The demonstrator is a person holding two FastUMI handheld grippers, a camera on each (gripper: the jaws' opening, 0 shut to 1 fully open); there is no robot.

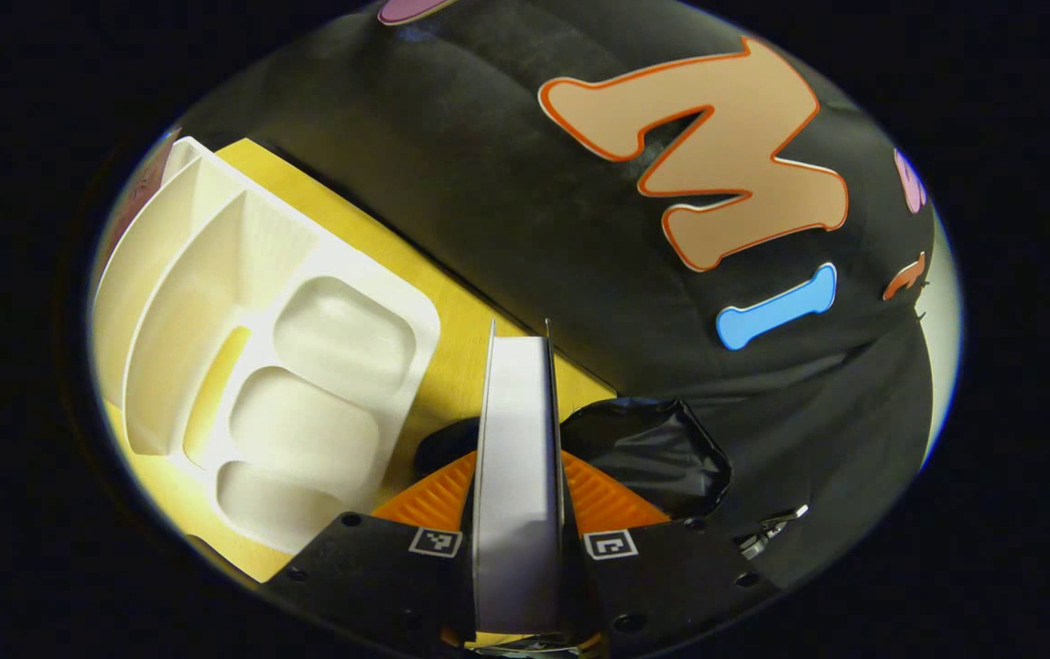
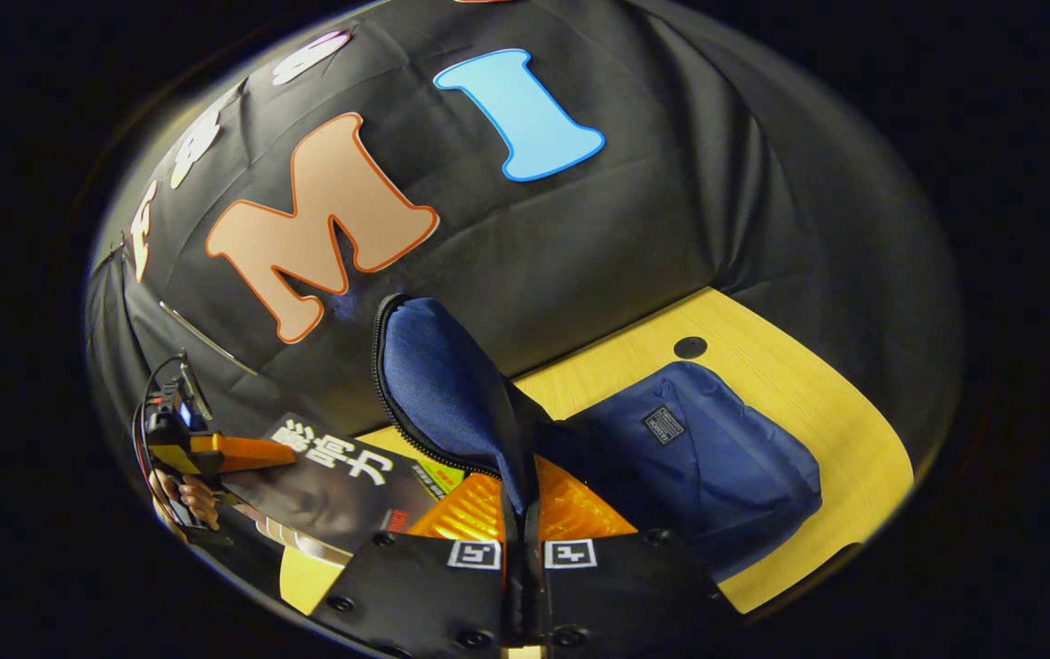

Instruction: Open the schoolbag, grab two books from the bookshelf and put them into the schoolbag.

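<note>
You are carrying a book (image 1: pixel 517 458) toward the schoolbag (image 2: pixel 698 458), which is lying on the tabletop (image 2: pixel 817 403). The left gripper (image 1: pixel 517 513) is clamping the book by its edge; the right gripper (image 2: pixel 522 522) is pinching the bag's flap (image 2: pixel 442 375) and holding it up, so the bag is open. Next, the book needs lowering into the mouth under that flap. Beside the bag, on the book's side, a white tray (image 1: pixel 241 329) is lying, apparently clear of the path.

Left gripper view looked along its fingers, close over the yellow table (image 1: pixel 451 302), toward the black cloth wall (image 1: pixel 506 165), right gripper view likewise, both sharing table and wall.
</note>
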